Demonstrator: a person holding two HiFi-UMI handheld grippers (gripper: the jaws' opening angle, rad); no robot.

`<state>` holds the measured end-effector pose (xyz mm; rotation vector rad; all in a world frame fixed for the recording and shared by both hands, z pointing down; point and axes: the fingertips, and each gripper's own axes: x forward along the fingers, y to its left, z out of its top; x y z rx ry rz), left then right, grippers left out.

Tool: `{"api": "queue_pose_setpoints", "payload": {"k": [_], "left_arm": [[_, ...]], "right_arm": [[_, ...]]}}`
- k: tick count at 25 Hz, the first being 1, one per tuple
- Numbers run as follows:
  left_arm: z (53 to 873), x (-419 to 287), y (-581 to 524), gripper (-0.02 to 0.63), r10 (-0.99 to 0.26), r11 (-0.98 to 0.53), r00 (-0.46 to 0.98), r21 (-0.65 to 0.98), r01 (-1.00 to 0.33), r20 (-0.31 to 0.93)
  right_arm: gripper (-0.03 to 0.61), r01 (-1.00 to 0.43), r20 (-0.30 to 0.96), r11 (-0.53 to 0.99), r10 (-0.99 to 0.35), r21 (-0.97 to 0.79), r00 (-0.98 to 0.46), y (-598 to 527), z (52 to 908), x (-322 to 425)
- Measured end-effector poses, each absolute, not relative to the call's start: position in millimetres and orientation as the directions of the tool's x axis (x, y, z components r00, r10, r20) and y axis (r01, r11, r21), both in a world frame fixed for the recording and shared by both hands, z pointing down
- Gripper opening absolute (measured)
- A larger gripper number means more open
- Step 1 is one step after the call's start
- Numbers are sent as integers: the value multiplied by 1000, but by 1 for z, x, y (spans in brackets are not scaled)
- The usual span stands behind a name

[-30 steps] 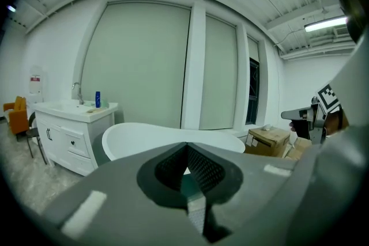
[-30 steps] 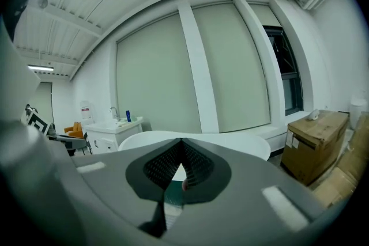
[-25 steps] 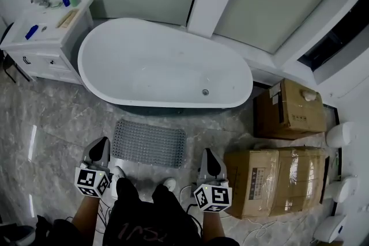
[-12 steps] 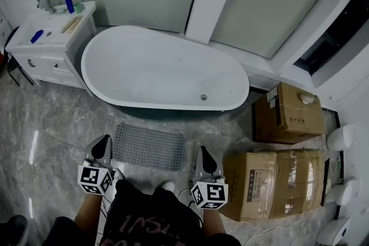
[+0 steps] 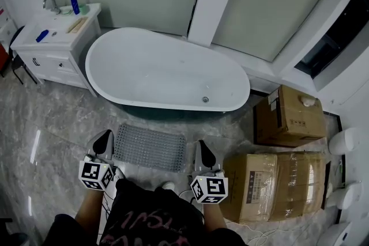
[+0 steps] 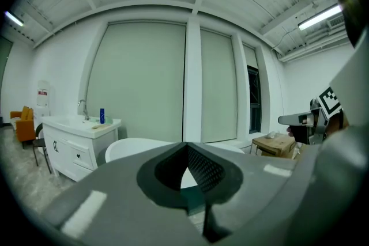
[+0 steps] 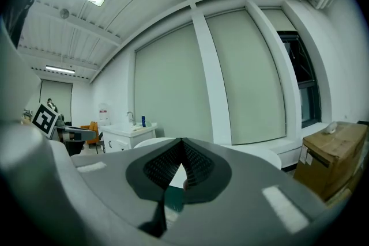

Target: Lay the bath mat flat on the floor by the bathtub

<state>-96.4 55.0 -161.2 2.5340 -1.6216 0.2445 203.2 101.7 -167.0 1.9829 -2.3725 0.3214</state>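
The grey studded bath mat (image 5: 150,148) lies flat on the marble floor, right in front of the white oval bathtub (image 5: 167,69). My left gripper (image 5: 104,138) hovers over the mat's left end, shut and empty. My right gripper (image 5: 200,147) hangs just past the mat's right end, also shut with nothing in it. In the left gripper view the left gripper (image 6: 187,145) has its jaws meeting at the tip, aimed level toward the tub. The right gripper (image 7: 181,141) in its own view shows the same closed jaws. Neither gripper touches the mat.
A white vanity (image 5: 55,37) with a tap and bottles stands left of the tub. Two cardboard boxes (image 5: 288,115) (image 5: 274,184) sit on the floor at the right, with white fixtures (image 5: 344,141) beyond them. My feet (image 5: 167,185) stand just behind the mat.
The head view has drifted slightly. The left gripper has risen a little; the right has barely moved. The mat lies unmoved and both grippers stay shut and empty.
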Motion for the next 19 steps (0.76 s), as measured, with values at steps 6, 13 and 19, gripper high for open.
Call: {"api": "queue_pose_setpoints", "payload": {"k": [6,13,19], "left_arm": [[-172,-98,56,2,-888,-426,421,17,-905,184],[-179,-87,58,2,-877,-458,448,-18,-889,177],[-177,-86,62,2,-884,-443,437,-3,-896,165]], "right_arm": [[20,-973,139,204,-966,-105,-218,106,-179,197],[20,-976,125,181,-973,-122,-196,108,-183,208],[20,-976,122,177,-974,-127,-193,113,-182,211]]}}
